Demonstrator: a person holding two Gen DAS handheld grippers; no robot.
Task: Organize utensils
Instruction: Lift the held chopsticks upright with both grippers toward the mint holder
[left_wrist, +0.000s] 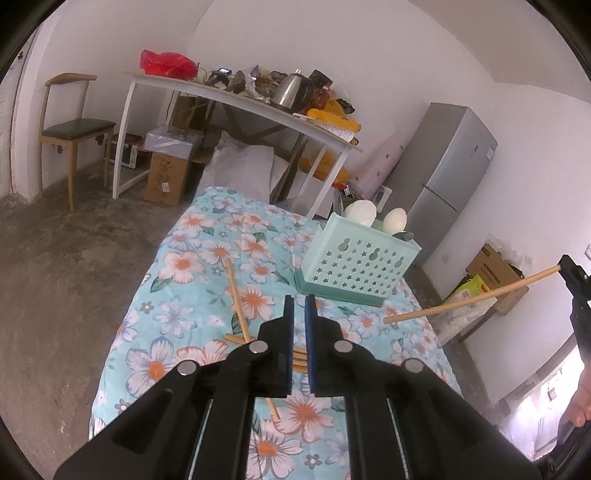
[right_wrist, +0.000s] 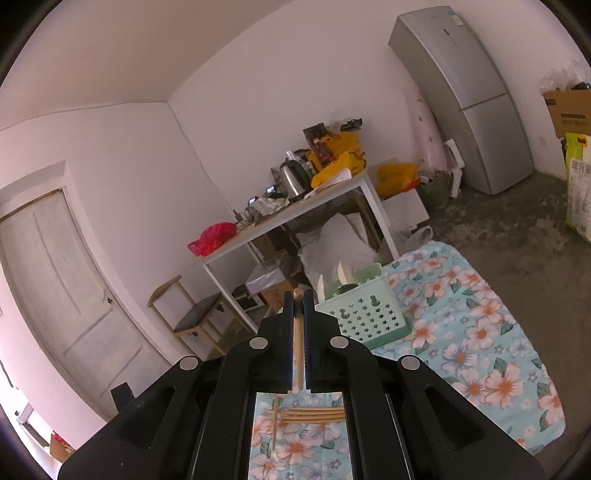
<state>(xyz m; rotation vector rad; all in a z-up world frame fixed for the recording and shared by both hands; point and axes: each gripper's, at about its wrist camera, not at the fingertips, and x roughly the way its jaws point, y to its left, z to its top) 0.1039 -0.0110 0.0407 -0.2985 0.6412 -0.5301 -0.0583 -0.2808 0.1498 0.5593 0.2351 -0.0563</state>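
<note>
1. A floral cloth (left_wrist: 192, 236), pale blue with white and orange flowers, covers the low surface the work happens on; what lies under it cannot be told. Bare concrete floor surrounds it.
2. A grey fridge (right_wrist: 476, 107) stands against the far wall, and a white-legged tabletop (left_wrist: 236, 98) beside it carries a kettle, a red bag and yellow clutter. A wooden chair (left_wrist: 70, 129) stands near the wall corner.
3. A mint-green basket (left_wrist: 354, 266) with star-shaped cutouts sits on the cloth near its far right edge, with white spoons (left_wrist: 362, 212) standing up out of it.
4. The left gripper (left_wrist: 300, 306) hangs over the cloth with its fingers drawn nearly together and nothing between them.
5. The right gripper (right_wrist: 298, 295) has its fingers closed on a single chopstick (left_wrist: 469, 295), held by one end and lifted clear of the cloth, to the right of the basket in the left wrist view.
6. Loose chopsticks (left_wrist: 236, 299) lie on the cloth under and just left of the left gripper, one long stick crossing a small bundle of others.
</note>
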